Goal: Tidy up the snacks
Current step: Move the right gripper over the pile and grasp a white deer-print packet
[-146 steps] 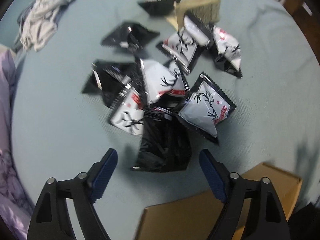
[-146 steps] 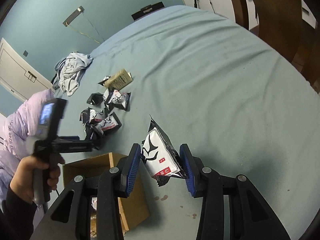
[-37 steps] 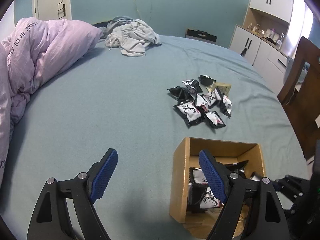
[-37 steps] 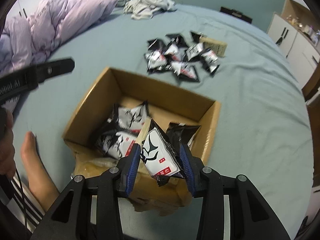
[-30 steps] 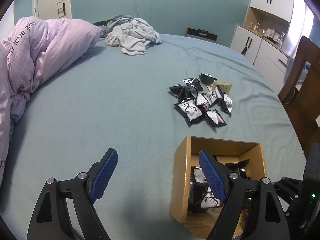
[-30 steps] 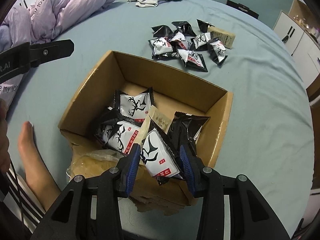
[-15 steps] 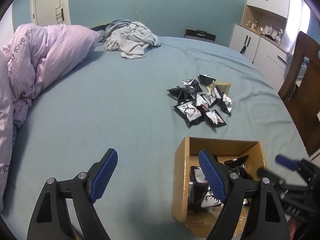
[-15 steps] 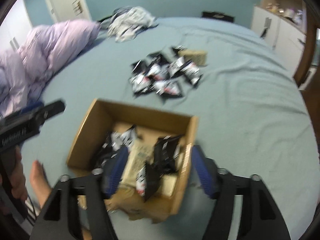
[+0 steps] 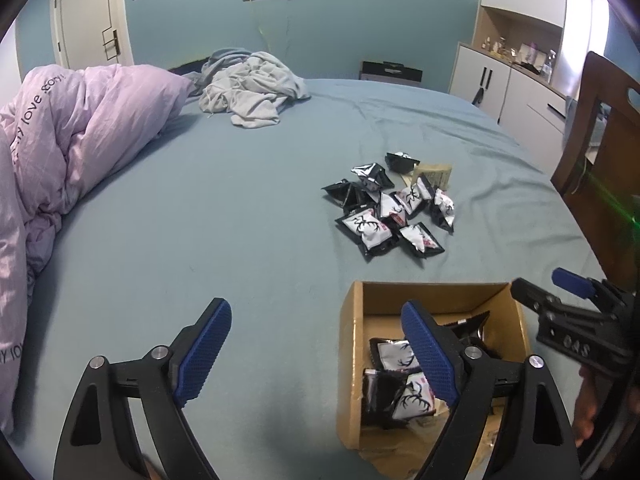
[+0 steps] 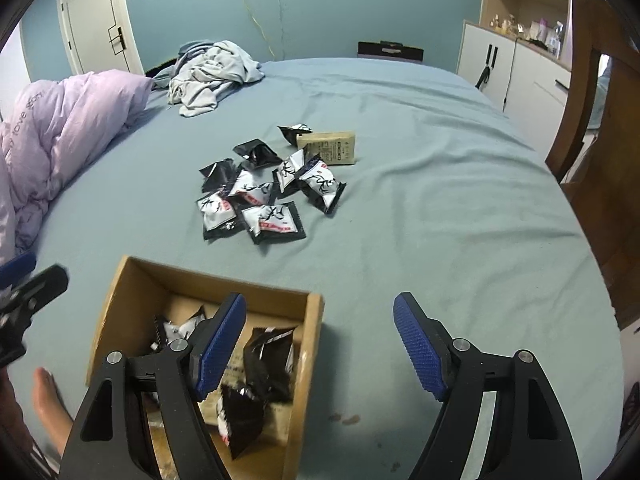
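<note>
A pile of black-and-white snack packets [image 9: 394, 208] [image 10: 264, 190] lies on the blue bed, with a tan packet [image 10: 330, 148] at its far edge. An open cardboard box [image 9: 352, 360] [image 10: 308, 360] at the near bed edge holds several packets [image 9: 400, 376] [image 10: 256, 380]. My left gripper [image 9: 316, 352] is open and empty, just left of the box. My right gripper [image 10: 320, 344] is open and empty over the box's right wall. The right gripper also shows in the left wrist view [image 9: 568, 304].
A purple duvet [image 9: 80, 128] is heaped at the left. Grey clothes [image 9: 248, 92] lie at the far side. A wooden chair [image 10: 600, 140] and white cabinets [image 9: 512, 92] stand on the right. A bare foot [image 10: 48, 396] is beside the box.
My right gripper has opened and let its snack packet fall into the box, then pulled back and tilted up. My left gripper has stayed open and nearly still.
</note>
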`<state>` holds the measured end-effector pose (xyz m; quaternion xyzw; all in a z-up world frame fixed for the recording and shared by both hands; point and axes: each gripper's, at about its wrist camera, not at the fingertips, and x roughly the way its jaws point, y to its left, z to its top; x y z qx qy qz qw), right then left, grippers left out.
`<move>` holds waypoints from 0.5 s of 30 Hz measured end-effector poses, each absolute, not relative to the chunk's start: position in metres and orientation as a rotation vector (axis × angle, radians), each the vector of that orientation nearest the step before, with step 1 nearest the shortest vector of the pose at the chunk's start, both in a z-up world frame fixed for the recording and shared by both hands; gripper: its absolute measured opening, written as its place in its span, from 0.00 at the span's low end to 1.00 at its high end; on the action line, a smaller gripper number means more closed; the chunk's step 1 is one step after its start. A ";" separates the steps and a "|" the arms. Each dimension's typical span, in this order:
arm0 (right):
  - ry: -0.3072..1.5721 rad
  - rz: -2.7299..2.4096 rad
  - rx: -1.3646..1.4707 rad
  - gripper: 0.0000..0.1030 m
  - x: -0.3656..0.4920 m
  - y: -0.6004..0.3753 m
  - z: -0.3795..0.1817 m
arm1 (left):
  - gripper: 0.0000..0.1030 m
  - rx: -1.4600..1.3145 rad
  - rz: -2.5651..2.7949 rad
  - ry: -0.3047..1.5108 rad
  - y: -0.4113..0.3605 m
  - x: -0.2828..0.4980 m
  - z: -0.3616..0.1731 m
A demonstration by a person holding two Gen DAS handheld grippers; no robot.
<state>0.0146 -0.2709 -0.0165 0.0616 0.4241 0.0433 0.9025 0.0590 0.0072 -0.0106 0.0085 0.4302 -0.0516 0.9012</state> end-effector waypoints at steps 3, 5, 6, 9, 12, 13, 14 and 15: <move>0.899 0.085 0.177 0.73 0.031 -0.281 -0.021 | 0.87 0.013 -0.114 0.907 0.005 0.062 -0.014; 0.913 0.086 0.213 0.73 0.042 -0.287 -0.026 | 0.87 0.017 -0.115 0.917 0.003 0.064 -0.017; 0.920 0.084 0.231 0.73 0.048 -0.289 -0.028 | 0.88 0.019 -0.116 0.920 0.002 0.065 -0.017; 0.940 0.067 0.268 0.73 0.067 -0.295 -0.034 | 0.88 0.017 -0.121 0.924 -0.001 0.068 -0.018; 0.917 0.061 0.279 0.73 0.082 -0.300 -0.032 | 0.88 0.022 -0.120 0.914 -0.002 0.070 -0.017; 0.904 0.054 0.275 0.73 0.088 -0.301 -0.031 | 0.89 0.029 -0.119 0.909 -0.002 0.071 -0.018; 0.897 0.048 0.269 0.73 0.091 -0.301 -0.033 | 0.90 0.035 -0.117 0.908 -0.003 0.072 -0.018; 0.893 0.044 0.258 0.73 0.097 -0.301 -0.036 | 0.93 0.038 -0.116 0.908 -0.003 0.073 -0.018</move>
